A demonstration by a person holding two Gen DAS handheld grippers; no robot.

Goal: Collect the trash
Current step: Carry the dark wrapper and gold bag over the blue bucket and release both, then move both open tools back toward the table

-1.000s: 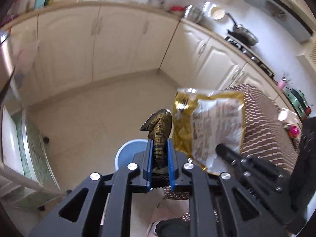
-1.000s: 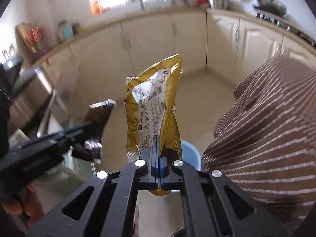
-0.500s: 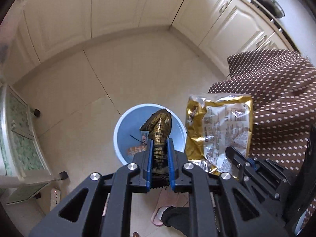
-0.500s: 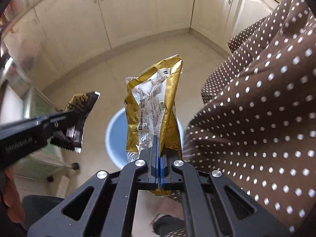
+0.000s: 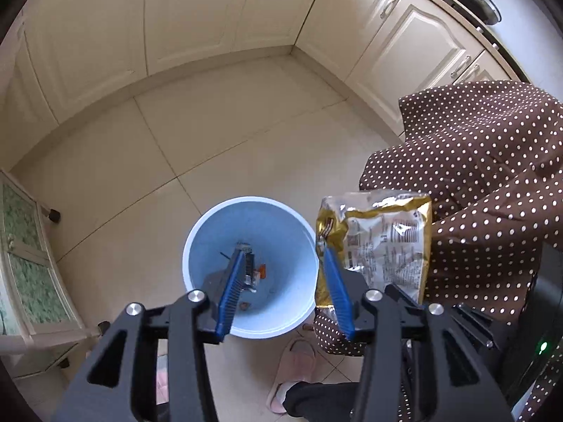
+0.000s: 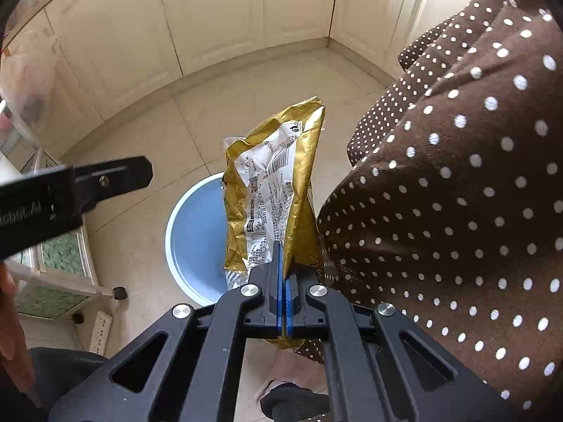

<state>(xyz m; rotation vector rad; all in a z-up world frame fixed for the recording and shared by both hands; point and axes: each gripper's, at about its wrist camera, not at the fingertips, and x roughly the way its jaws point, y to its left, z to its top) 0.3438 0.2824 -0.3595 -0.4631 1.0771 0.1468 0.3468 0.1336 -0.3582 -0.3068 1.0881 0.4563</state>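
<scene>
A light blue trash bin [image 5: 197, 246] stands on the tiled floor below both grippers; it also shows in the right wrist view [image 6: 190, 232]. My left gripper [image 5: 285, 256] is open and empty right above the bin's mouth. Small bits of trash [image 5: 251, 274] lie at the bin's bottom. My right gripper [image 6: 282, 249] is shut on the lower edge of a gold and white snack bag [image 6: 274, 183], held upright above the bin's right side. The bag also shows in the left wrist view [image 5: 383, 246], right of the bin.
Cream kitchen cabinets [image 5: 197, 17] line the far walls. A brown polka-dot cloth [image 5: 485, 176] hangs at the right, close to the bag. A white cart with green panels [image 5: 24, 267] stands at the left. A pink slipper [image 5: 292, 362] lies near the bin.
My left gripper tilted down over the bin, opened and let go of the dark gold wrapper, which is out of the jaws. The right gripper moved over the bin, holding the bag.
</scene>
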